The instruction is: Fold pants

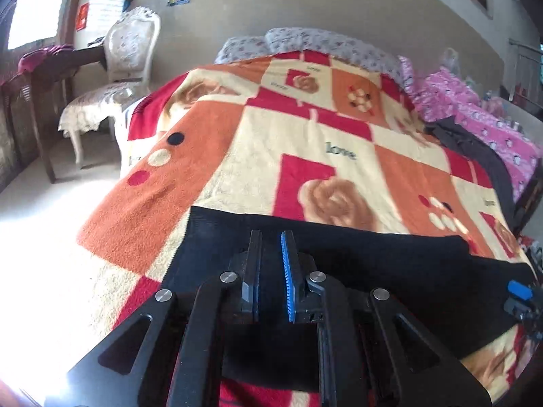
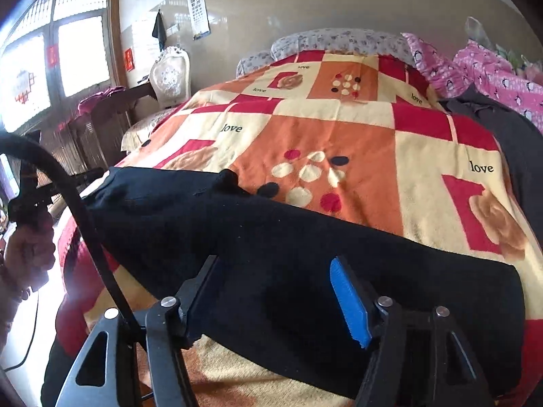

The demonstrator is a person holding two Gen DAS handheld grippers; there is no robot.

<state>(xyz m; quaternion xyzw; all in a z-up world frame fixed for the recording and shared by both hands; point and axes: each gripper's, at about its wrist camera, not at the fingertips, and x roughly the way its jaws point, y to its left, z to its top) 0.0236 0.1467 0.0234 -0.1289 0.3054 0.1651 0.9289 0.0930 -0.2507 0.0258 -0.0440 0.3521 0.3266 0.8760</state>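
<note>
Left wrist view: black pants point(image 1: 356, 264) lie on the patterned blanket point(image 1: 278, 142) at the near edge of the bed, long axis running left-right across my frame, roughly parallel to the bed's near edge. Far edge of the cloth is straight; left end squared off. My left gripper point(image 1: 271, 247) sits over the left part of the pants, fingers pointing toward the headboard, across the long axis. Jaws stand narrow, a slim gap between the pads; I see nothing pinched between them, though dark cloth behind makes that hard to judge. Blue pad of the other gripper shows at the far right edge, at the pants' right end.

Right wrist view: same pants point(image 2: 271, 237), long axis left-right, one small corner peaked up on the far edge. Right gripper point(image 2: 275, 271) has jaws spread wide, cloth lying between and below the fingers point(image 2: 349, 302), nothing gripped. A gray garment point(image 2: 509, 142) lies at the bed's right side, well apart. Chair point(image 2: 171, 78) stands beside the bed.
</note>
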